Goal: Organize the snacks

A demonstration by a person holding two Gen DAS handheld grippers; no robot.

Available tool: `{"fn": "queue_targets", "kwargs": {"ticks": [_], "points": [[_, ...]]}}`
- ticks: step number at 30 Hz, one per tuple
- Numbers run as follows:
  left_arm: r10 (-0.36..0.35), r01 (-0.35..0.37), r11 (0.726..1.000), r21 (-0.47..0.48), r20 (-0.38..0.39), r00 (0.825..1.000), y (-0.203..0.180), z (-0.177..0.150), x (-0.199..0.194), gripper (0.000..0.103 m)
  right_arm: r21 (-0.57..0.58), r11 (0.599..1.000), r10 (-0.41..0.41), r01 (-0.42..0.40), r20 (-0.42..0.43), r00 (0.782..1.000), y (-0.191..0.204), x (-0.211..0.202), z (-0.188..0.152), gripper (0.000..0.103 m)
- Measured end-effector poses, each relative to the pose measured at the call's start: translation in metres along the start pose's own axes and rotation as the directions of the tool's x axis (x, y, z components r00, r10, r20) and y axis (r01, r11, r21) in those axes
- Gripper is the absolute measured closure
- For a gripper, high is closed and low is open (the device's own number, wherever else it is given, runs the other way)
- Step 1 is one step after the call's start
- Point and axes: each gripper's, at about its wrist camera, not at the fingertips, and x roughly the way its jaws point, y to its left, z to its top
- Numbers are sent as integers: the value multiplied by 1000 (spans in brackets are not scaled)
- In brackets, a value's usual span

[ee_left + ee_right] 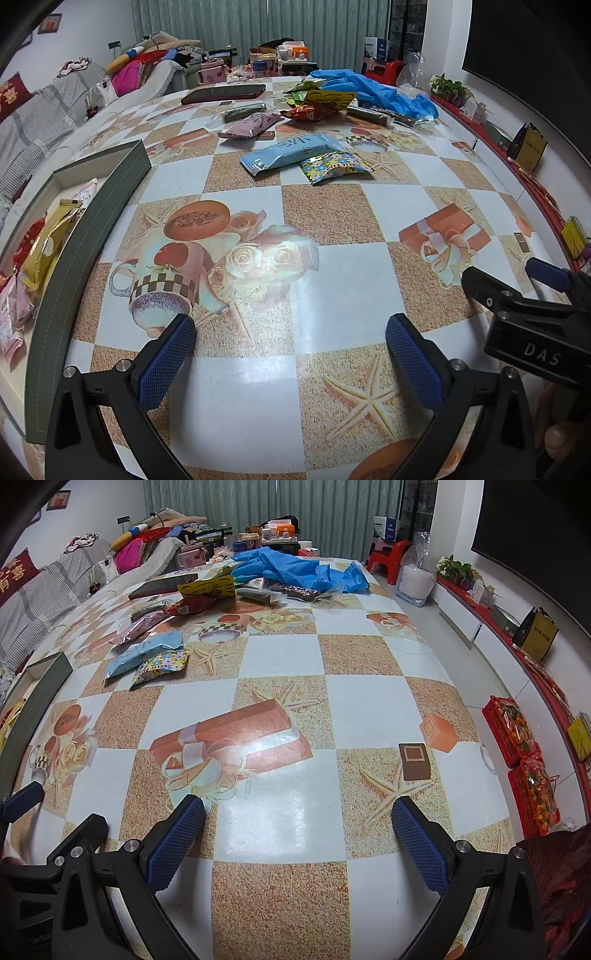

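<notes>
Loose snack packets lie mid-table: a light blue packet (291, 153) (142, 653), a flowered packet (334, 168) (162, 666), a pink packet (251, 125) (138, 629) and a red and yellow heap (321, 105) (199, 594) further back. A grey-green box (85, 236) (40, 690) at the left holds a gold packet (46, 247) and pink ones. My left gripper (291, 354) hovers open over bare tablecloth near the table's front, nothing between its fingers. My right gripper (299, 834) is open too, empty, to the right of the left one.
Blue gloves (373, 88) (295, 568) and a dark phone (223, 93) lie at the far end. A small brown card (414, 761) rests near the right edge. Red crates of oranges (517, 731) stand on the floor to the right. A sofa (40, 122) runs along the left.
</notes>
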Motion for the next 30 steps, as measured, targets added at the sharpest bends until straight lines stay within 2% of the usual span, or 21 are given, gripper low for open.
{"fn": "queue_targets", "kwargs": {"ticks": [30], "points": [[-7,7,1000,-5,2,1000,0,0,0,0,0,1000,0,0,-1,1000,0,0,0,1]]}}
